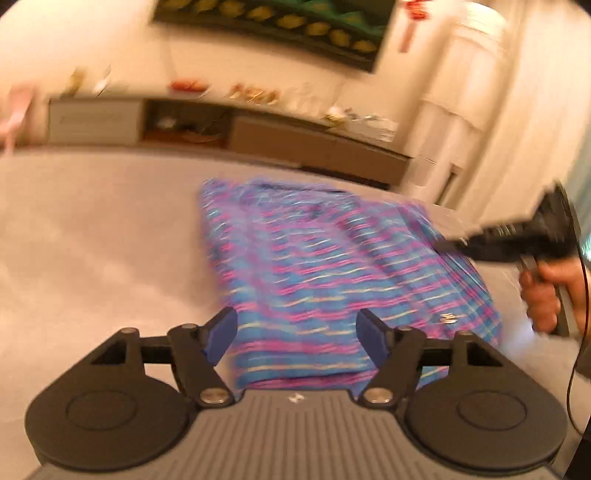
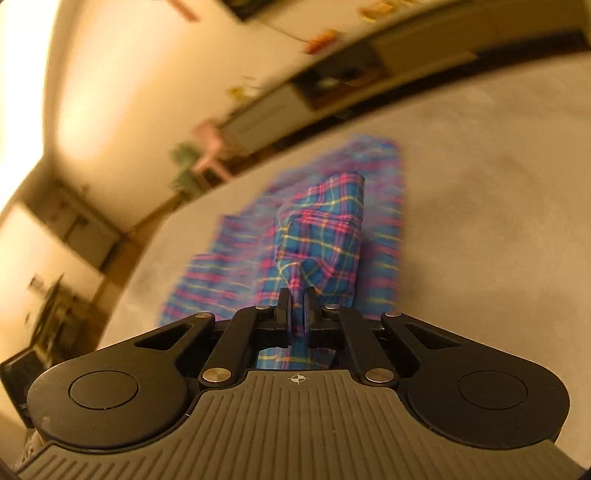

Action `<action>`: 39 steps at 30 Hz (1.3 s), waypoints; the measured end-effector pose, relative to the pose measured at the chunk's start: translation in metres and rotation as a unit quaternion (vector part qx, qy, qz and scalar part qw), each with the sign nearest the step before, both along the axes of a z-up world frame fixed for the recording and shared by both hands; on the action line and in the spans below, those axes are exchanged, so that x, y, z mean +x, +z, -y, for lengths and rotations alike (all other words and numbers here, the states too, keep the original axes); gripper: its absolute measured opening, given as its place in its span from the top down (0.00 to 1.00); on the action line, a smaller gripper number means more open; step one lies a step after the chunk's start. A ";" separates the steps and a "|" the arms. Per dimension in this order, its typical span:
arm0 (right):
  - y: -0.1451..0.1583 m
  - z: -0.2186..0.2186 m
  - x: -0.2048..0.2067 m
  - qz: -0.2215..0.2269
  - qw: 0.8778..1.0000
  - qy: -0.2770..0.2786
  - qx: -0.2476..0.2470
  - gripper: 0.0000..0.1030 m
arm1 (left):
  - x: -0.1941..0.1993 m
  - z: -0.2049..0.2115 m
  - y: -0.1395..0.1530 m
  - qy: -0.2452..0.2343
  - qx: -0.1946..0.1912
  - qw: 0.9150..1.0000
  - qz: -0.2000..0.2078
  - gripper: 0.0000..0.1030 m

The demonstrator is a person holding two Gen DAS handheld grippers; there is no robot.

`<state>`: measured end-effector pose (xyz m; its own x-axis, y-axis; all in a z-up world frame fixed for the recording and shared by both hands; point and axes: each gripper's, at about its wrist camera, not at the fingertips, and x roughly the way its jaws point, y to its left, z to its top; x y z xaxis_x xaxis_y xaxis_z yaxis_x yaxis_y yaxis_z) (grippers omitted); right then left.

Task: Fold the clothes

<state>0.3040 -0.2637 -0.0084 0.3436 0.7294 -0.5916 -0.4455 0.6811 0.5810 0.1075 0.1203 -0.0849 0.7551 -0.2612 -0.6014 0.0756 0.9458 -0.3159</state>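
The shirt (image 1: 332,266) in front of you is a blue plaid, crossed with pink and thin yellow lines; the fold pinched in your right gripper (image 2: 297,299) shows that same check sharply. It lies on a plain pale grey surface (image 1: 92,240). Your left gripper (image 1: 297,332) is black with blue finger pads (image 1: 221,334) and a ribbed grey body. On the far wall, cream in colour, hangs a dark picture (image 1: 273,26) with green and yellow shapes.

The shirt (image 1: 332,266) lies on the bed (image 1: 92,240), with the sideboard (image 1: 221,125) behind it at twelve o'clock. The right gripper (image 2: 297,295) pinches the shirt's edge at three o'clock; the left gripper (image 1: 297,332) hangs spread at six.
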 end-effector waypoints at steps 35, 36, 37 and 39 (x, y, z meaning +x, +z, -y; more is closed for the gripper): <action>0.008 0.086 -0.170 -0.007 0.997 0.074 -0.030 1.00 | -0.053 -0.020 -0.022 -0.090 -0.199 0.975 -0.046 0.90; 0.014 0.089 -0.173 0.001 0.998 0.064 -0.016 0.91 | -0.054 -0.019 -0.017 -0.091 -0.194 0.976 -0.036 0.84; 0.018 0.090 -0.173 0.009 0.999 0.052 -0.014 0.84 | -0.052 -0.018 -0.015 -0.085 -0.184 0.979 -0.033 0.74; 0.022 0.092 -0.167 0.025 0.999 0.023 -0.021 0.40 | -0.043 -0.016 -0.014 -0.058 -0.156 0.985 -0.035 0.53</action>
